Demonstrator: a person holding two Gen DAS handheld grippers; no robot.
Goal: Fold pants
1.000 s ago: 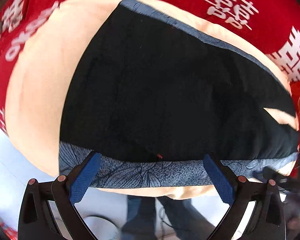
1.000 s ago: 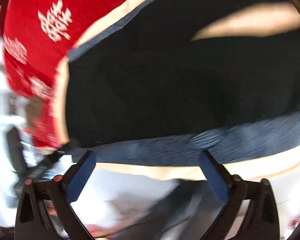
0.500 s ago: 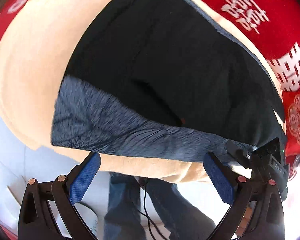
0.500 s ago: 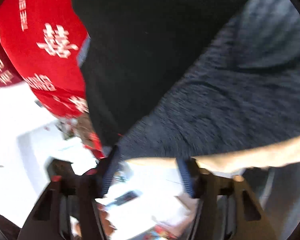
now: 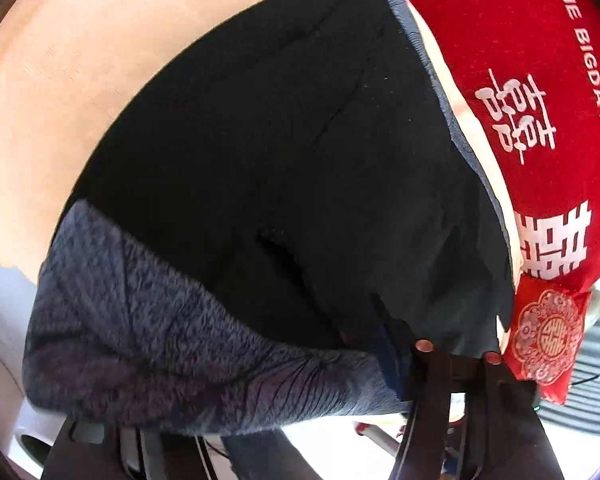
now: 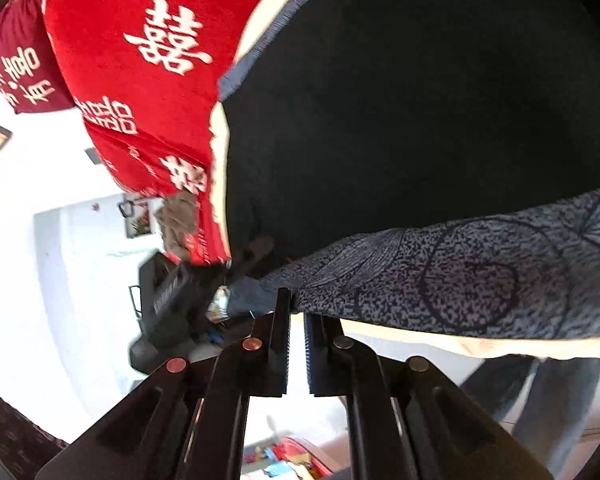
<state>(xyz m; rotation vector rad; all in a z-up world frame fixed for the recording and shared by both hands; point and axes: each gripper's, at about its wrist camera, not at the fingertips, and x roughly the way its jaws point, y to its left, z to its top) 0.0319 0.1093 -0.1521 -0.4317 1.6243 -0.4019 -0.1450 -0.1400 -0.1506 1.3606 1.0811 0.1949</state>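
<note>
Black pants (image 5: 280, 152) with a blue-grey patterned waistband (image 5: 160, 340) lie on a beige surface (image 5: 60, 60). The waistband is lifted off the surface. My left gripper is not visible in its own view; the raised waistband hangs over where its fingers would be. My right gripper (image 6: 296, 312) is shut on the waistband's (image 6: 440, 280) corner, and it also shows at the waistband's right end in the left wrist view (image 5: 404, 364). The black pants (image 6: 440, 100) fill the upper right of the right wrist view.
A red cloth with white characters (image 5: 540, 100) covers the far side of the beige surface, also in the right wrist view (image 6: 140, 60). A small red pouch (image 5: 548, 336) hangs at its edge. Beyond the edge are white walls, a dark chair (image 6: 164, 308) and floor clutter.
Both grippers were open just in front of the waistband edge. The right one closed on the waistband corner and lifted it. The left gripper's fingers have gone out of sight under the raised band.
</note>
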